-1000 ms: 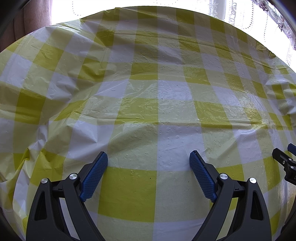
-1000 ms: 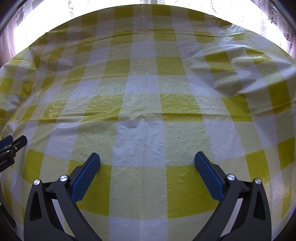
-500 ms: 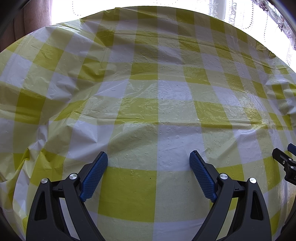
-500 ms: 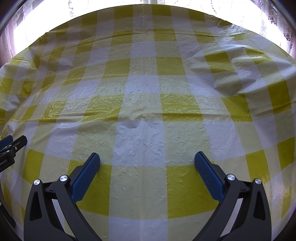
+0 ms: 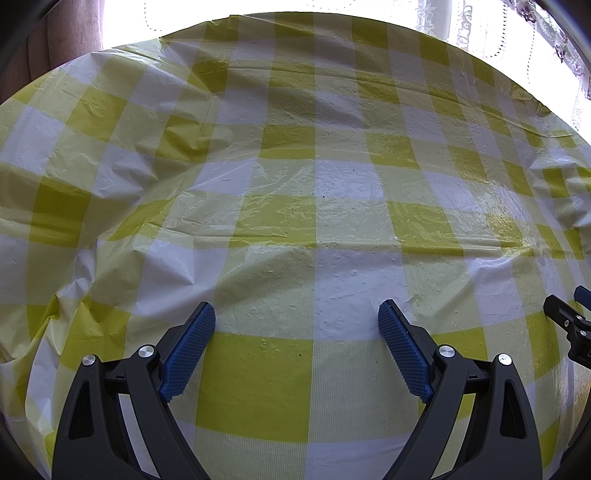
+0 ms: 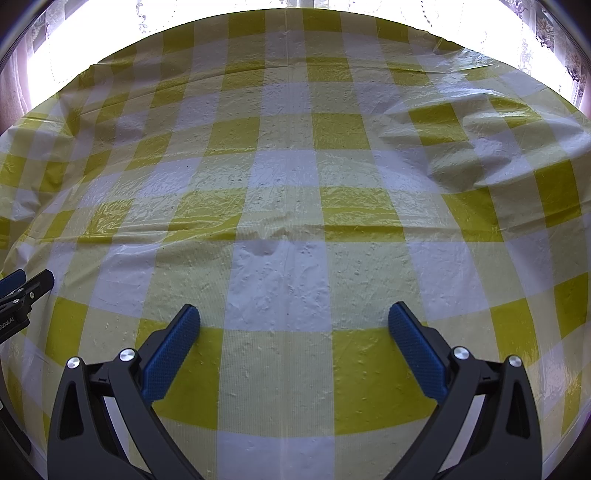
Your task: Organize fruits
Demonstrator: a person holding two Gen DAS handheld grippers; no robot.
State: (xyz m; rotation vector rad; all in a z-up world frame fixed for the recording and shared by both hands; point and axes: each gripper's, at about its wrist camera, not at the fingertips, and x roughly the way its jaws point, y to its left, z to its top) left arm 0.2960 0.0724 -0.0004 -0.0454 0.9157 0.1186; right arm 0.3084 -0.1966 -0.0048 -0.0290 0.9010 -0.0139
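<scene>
On the tabletop: just a yellow-and-white checked cloth (image 5: 288, 221), pretty wrinkly
Left claw (image 5: 297, 319): spread wide, gripping nothing
Right claw (image 6: 294, 319): same, wide apart, nothing between

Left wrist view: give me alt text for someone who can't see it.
The open left gripper, blue pads apart and holding nothing, points down at a wrinkled yellow-and-white checked tablecloth with no fruit in sight. The right gripper's tip pokes in at the right edge, and a bright window glares beyond the table.
</scene>
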